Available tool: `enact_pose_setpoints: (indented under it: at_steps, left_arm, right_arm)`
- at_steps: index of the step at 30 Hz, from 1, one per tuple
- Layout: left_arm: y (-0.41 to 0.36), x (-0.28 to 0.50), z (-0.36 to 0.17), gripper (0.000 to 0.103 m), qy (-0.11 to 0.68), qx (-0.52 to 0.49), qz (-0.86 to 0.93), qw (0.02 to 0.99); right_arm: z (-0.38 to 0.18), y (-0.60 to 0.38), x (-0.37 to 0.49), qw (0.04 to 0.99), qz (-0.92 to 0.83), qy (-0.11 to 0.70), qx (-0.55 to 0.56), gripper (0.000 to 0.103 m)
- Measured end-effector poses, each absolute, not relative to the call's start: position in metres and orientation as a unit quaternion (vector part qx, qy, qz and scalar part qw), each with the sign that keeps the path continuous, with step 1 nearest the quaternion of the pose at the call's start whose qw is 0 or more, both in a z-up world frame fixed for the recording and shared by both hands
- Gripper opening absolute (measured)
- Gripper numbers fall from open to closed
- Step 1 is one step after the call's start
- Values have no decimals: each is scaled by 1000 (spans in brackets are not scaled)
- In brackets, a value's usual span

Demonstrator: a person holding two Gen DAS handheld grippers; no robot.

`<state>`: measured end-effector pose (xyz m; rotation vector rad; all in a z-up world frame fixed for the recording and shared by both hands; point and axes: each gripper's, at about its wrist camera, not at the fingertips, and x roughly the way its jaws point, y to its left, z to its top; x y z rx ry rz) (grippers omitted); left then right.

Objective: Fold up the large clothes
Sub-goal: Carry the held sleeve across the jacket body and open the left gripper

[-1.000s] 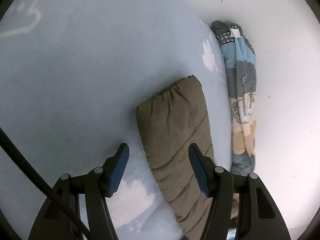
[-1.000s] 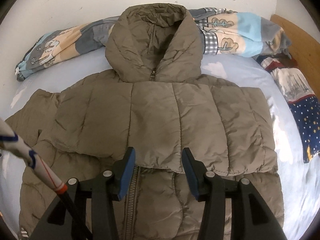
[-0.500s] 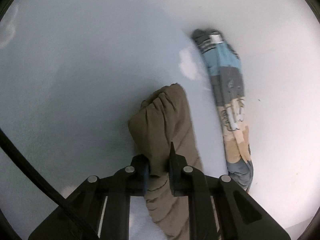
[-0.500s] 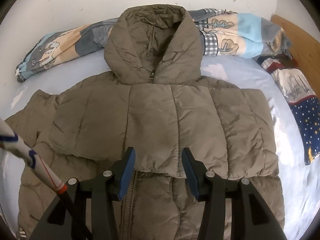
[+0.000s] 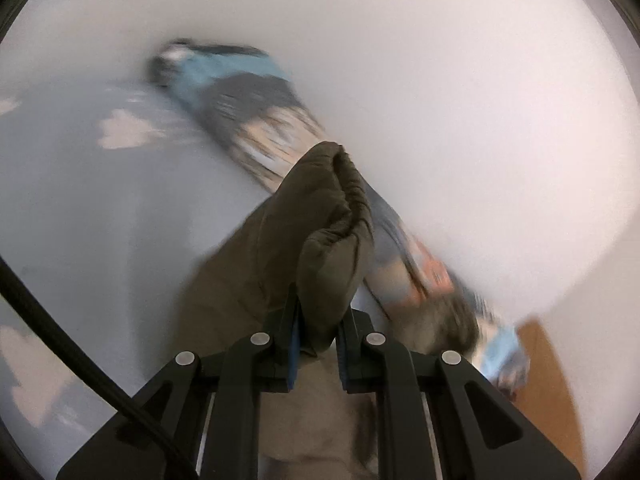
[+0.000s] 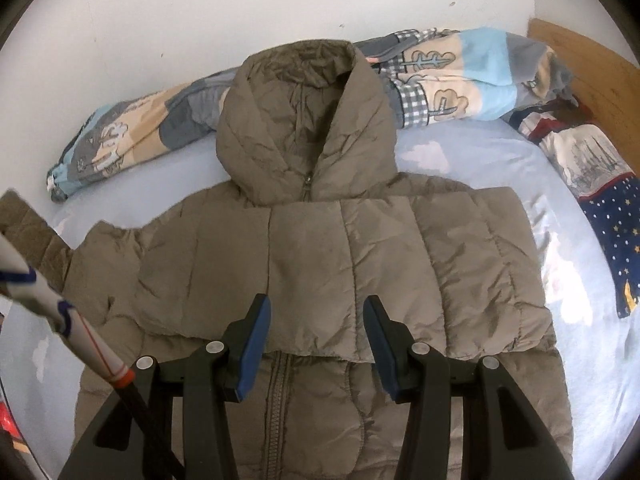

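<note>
left gripper [image 5: 316,340] fingers clamped on sleeve cuff [image 5: 336,216], cuff ahead of fingers | puffer jacket [image 6: 320,264] flat on bed [image 6: 580,360], long axis away from fingers | right gripper [image 6: 316,344] fingers apart, empty, over jacket front

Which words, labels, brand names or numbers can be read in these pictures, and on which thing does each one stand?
None can be read.
The small white tag on the end of the rolled quilt is too small to read.
The quilt and the starred cloth bear only pictures.
The jacket shows no label.
</note>
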<state>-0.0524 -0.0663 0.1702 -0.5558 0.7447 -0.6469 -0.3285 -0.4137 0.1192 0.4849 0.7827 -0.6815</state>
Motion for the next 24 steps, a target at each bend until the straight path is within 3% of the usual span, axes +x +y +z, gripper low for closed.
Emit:
enact_pose_setpoints:
  at_steps: [3,9,12,15,16,17,18,19,20,24]
  left_arm:
    - [-128,-79,166,14,371,-199,-353,835]
    - [-237,-139,104,14,448,-53,-401,797]
    - [-264,-153,71,14,487,6,-390,781]
    - [-278,-164,59,17,478,67,-374,792]
    - [-283,-166,61,20,476,82,-372,793]
    - [-285,-167,64,35,478,90,-374,790]
    - [-284,-167,67,60,484,97,-382,781]
    - [-286,-169,73,71,494,103,-402,764]
    - [-279,-174,77,75,495,102,-414,757]
    - [-259,-180,119,75,457,82,-459,758]
  right_arm:
    - [123,-419,-334,840,-323,363,241,52]
    - [124,-427,-339,838,-317,357,264,52]
    - [123,-431,-342,837,-310,353,281,52]
    - [119,-436,-344,833,-298,351,305,52]
    - [117,-437,-344,832,-292,351,315,52]
    - [116,-437,-343,831,-289,351,321,52]
    - [113,-438,-343,829,-280,351,333,52]
    - [111,-438,-342,828,-275,350,340,52]
    - [108,-439,-341,826,-264,349,355,52]
    - [102,-436,-338,822,-236,341,390,52]
